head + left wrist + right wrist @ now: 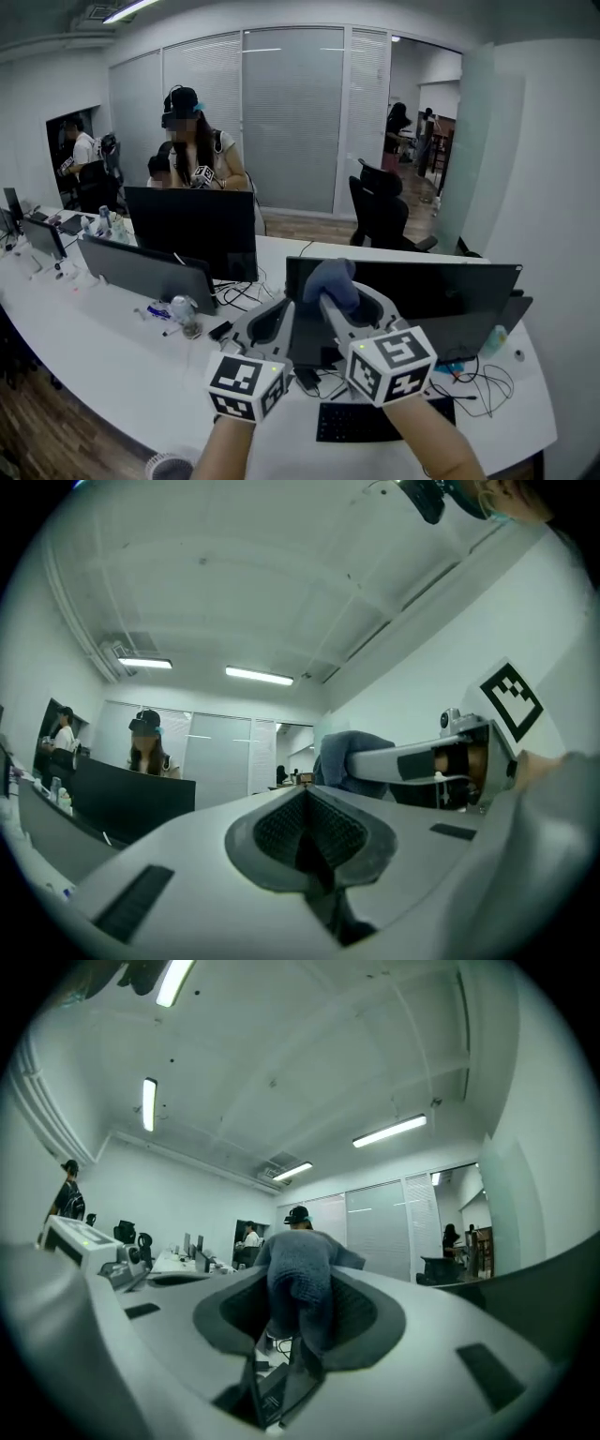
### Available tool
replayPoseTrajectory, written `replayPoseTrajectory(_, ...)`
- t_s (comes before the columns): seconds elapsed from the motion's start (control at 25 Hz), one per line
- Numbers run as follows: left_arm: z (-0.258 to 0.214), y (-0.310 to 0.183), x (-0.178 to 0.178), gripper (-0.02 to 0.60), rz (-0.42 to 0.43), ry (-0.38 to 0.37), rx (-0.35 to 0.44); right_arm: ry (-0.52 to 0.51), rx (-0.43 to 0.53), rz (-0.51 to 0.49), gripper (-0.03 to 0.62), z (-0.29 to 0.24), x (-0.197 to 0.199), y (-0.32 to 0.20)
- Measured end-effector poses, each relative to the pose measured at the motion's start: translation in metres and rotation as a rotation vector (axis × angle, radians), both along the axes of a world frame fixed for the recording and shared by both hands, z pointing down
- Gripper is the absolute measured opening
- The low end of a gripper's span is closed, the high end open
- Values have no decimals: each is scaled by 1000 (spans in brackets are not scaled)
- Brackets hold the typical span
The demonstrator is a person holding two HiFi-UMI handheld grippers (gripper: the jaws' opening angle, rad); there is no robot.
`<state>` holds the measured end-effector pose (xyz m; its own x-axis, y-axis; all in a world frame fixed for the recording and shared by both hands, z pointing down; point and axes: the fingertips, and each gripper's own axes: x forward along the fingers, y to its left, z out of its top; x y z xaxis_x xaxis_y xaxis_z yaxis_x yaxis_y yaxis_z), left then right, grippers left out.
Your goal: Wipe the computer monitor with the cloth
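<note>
Right gripper (339, 305): clenched on blue cloth (333, 279), raised before monitor (450, 291), seemingly readied for wiping.
Left gripper (277, 319): jaws pressed together, nothing grasped, held idle alongside.

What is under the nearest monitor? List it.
A black keyboard and cables lie on the desk below the monitor. The left gripper and right gripper hide its lower left corner.

Two claws (280, 313) (340, 300), one cloth (330, 278), one keyboard (361, 424).
</note>
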<state>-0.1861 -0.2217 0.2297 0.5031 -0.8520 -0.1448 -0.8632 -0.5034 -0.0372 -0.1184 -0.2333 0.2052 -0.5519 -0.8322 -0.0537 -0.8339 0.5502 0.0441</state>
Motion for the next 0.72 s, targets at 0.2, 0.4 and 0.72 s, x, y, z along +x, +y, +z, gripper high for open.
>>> replayPoseTrajectory(0.2,1,-6,-3,8,-15,-7,14,-47,-34,16,153,-7,-14,-23)
replayPoseTrajectory(0.4,4,-18,-7,8,-24,8,11,0,2,27,153,-21,-29,-45)
replayPoseTrajectory(0.72,2,-39,-14,8,-19,15,11,48,-31,48,149,-13,-53,-81)
